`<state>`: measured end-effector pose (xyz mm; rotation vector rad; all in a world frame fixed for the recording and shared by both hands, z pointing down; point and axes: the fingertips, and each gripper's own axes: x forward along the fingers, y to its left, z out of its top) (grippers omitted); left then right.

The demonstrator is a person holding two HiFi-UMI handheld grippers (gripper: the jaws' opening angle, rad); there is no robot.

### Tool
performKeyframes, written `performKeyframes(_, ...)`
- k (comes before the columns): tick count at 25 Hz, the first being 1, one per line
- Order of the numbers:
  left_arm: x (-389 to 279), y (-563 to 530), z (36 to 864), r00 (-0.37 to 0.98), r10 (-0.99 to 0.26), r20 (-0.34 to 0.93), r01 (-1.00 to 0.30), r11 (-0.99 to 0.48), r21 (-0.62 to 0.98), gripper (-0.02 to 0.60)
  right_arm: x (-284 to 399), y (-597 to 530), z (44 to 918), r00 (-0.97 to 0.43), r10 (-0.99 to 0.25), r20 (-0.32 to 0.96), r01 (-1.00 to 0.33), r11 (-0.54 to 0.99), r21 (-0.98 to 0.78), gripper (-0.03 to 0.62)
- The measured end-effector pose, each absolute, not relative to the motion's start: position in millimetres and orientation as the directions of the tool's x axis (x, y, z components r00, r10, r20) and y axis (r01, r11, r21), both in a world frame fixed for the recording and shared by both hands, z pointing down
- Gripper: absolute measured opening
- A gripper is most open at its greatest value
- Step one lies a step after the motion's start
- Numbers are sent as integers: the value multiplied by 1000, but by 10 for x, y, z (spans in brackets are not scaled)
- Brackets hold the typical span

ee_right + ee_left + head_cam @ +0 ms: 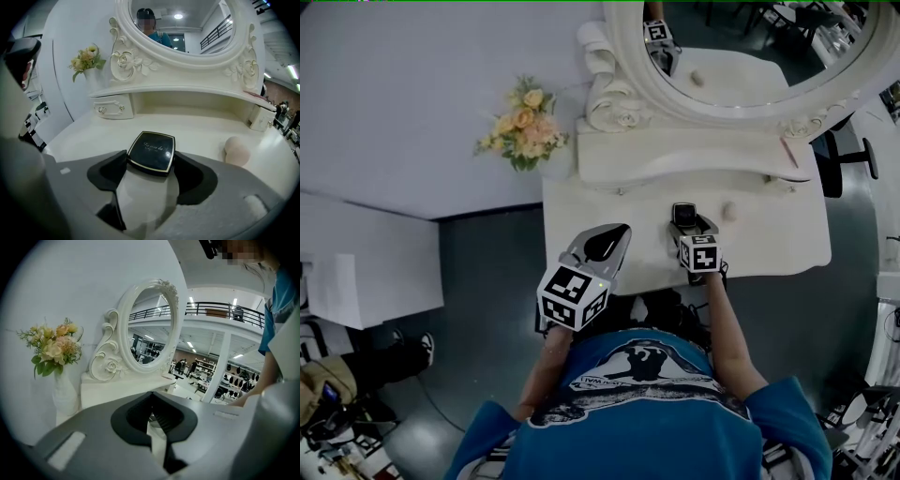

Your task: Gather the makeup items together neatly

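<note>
Glossy black square compact (151, 151), gold-rimmed with script on its lid, is lying flat between the matte grey jaws of the right gripper (151, 161), which are clamping its two sides over the smooth cream vanity table (197, 129). A beige egg-shaped makeup sponge (236, 151) is resting near its right. The left gripper (154, 418) is hovering empty, jaws pressed together, facing the carved white oval mirror (152, 329).
</note>
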<state>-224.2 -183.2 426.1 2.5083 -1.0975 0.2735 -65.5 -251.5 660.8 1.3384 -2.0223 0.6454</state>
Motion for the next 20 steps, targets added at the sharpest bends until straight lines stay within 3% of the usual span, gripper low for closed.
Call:
performKeyframes(14, -1995, -1889, 4288, 692, -646, 322, -722, -630, 287, 15, -691, -2510, 6602, -324, -625, 711, -921, 380, -87, 328)
performKeyframes(20, -1753, -1886, 4289, 678, -652, 338, -734, -617, 283, 15, -695, -2332, 6431, -427, -579, 694, -854, 510, -101, 348)
